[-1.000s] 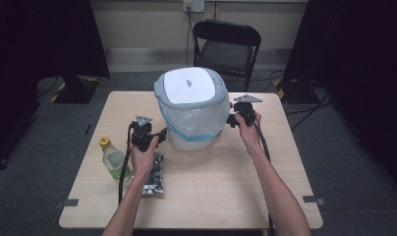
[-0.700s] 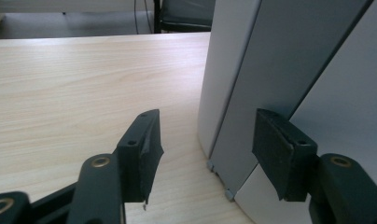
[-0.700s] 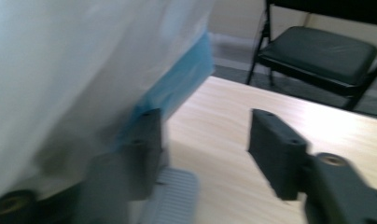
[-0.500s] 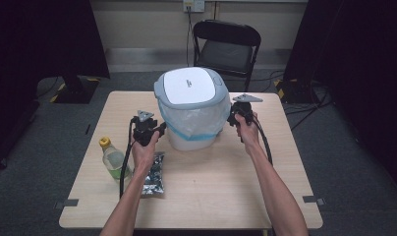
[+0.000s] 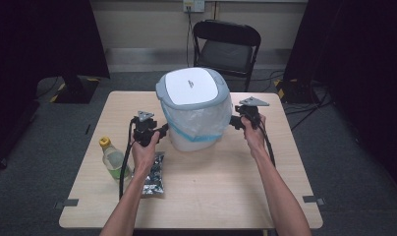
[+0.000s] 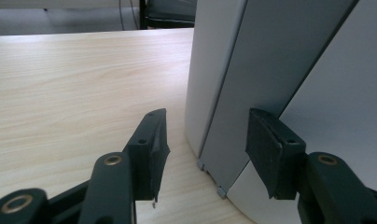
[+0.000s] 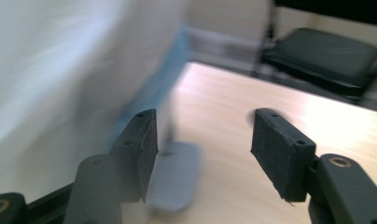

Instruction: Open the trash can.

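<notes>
Item: white pedal bin point(image 5: 194, 110), grey-rimmed lid shut, clear liner with a blue band hanging down its sides, standing upright at the middle of the wooden counter point(image 5: 226, 182), toward the far edge. Left tool point(image 5: 159, 133) is sitting low at the bin's left side; its jaws have just been opening and are standing apart, unclenched, around the bin's lower edge point(image 6: 224, 140) without pressing on it. Right tool point(image 5: 232, 123) is hanging at the bin's right side, jaws likewise just opening and gaping, nothing between them, the grey foot pedal point(image 7: 175, 179) lying just beyond the inner jaw. Also on the counter: plastic bottle point(image 5: 113, 160) with a yellow cap and a foil packet point(image 5: 155, 174), both near the left forearm. A black folding chair point(image 5: 226, 44) is standing behind.
</notes>
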A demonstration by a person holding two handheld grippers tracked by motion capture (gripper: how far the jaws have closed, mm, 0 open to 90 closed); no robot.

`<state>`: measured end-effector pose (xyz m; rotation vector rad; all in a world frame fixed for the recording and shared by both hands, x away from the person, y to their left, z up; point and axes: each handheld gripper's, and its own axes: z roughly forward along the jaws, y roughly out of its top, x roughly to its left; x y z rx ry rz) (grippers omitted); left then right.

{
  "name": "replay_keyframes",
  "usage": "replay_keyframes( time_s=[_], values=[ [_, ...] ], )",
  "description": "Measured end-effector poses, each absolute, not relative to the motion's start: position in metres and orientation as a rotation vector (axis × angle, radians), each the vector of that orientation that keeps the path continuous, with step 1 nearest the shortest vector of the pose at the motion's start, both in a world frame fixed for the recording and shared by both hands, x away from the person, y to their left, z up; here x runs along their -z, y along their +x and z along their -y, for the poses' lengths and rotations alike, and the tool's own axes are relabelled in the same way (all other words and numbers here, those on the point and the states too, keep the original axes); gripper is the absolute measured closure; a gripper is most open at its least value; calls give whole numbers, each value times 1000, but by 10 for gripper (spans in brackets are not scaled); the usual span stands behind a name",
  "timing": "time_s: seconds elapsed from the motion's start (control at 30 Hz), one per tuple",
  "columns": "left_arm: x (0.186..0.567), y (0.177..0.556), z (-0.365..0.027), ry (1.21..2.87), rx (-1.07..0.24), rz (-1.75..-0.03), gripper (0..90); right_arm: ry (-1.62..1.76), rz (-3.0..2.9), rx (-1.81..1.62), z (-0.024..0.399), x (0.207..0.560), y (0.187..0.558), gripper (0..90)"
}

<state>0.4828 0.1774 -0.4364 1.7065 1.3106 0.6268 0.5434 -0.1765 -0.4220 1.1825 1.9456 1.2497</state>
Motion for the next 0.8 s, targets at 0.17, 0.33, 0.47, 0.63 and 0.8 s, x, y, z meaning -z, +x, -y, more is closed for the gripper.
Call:
replay_keyframes(
  time_s=[0.17, 0.33, 0.47, 0.63, 0.8],
  values=[
    [440, 487, -176, 1675, -609, -1312, 462, 1237, -1893, -1241, 182, 424, 564, 381],
    [439, 495, -169, 1712, -603, -1298, 468, 1245, -1859, -1341, 174, 423, 583, 425],
    [439, 496, -170, 1715, -574, -1283, 519, 1212, -1909, -1424, 173, 423, 583, 556],
    [438, 494, -169, 1736, -542, -1224, 667, 1118, -1985, -1431, 174, 419, 572, 742],
    [439, 490, -172, 1750, -505, -1167, 710, 1086, -2019, -1428, 181, 417, 551, 758]
  ],
)
